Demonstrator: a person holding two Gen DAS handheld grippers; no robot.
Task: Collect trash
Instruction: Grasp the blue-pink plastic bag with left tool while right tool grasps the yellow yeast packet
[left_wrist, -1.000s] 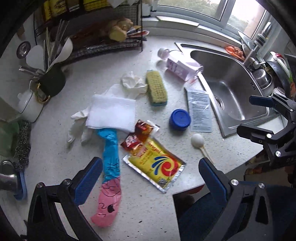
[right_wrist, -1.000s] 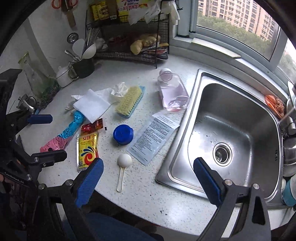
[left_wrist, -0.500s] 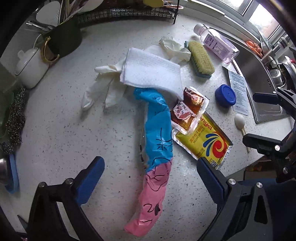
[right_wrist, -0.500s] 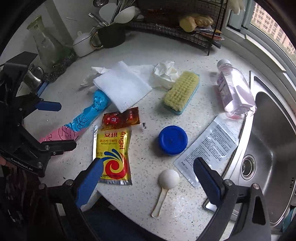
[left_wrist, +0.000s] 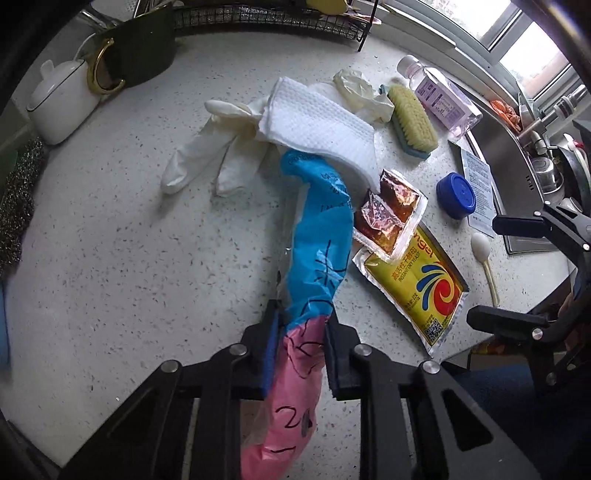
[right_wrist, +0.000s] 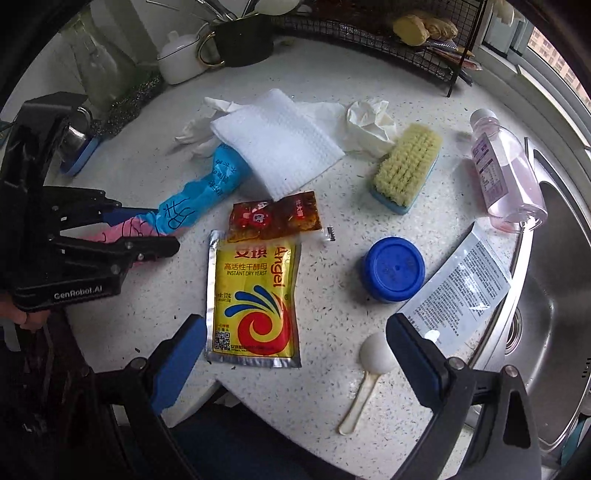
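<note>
My left gripper (left_wrist: 301, 328) is shut on the blue and pink wrapper (left_wrist: 321, 236), pinching it where blue meets pink; it also shows in the right wrist view (right_wrist: 192, 206). The wrapper's blue end lies under a white paper towel (left_wrist: 317, 122). Beside it lie a red sauce packet (left_wrist: 388, 218) and a yellow yeast packet (left_wrist: 417, 284). My right gripper (right_wrist: 291, 343) is open and empty, hovering over the yeast packet (right_wrist: 255, 295) at the counter's front edge. White gloves (left_wrist: 214, 147) lie left of the towel.
A blue lid (right_wrist: 393, 269), a white spoon (right_wrist: 369, 373), a printed leaflet (right_wrist: 458, 291), a scrub brush (right_wrist: 406, 166) and a pink bottle (right_wrist: 502, 173) lie toward the sink (right_wrist: 554, 332). A dark mug (left_wrist: 136, 51), white pot (left_wrist: 59, 99) and wire rack (right_wrist: 388, 40) stand at the back.
My left gripper moved down onto the wrapper and closed on it. My right gripper moved lower and nearer to the yeast packet, staying open.
</note>
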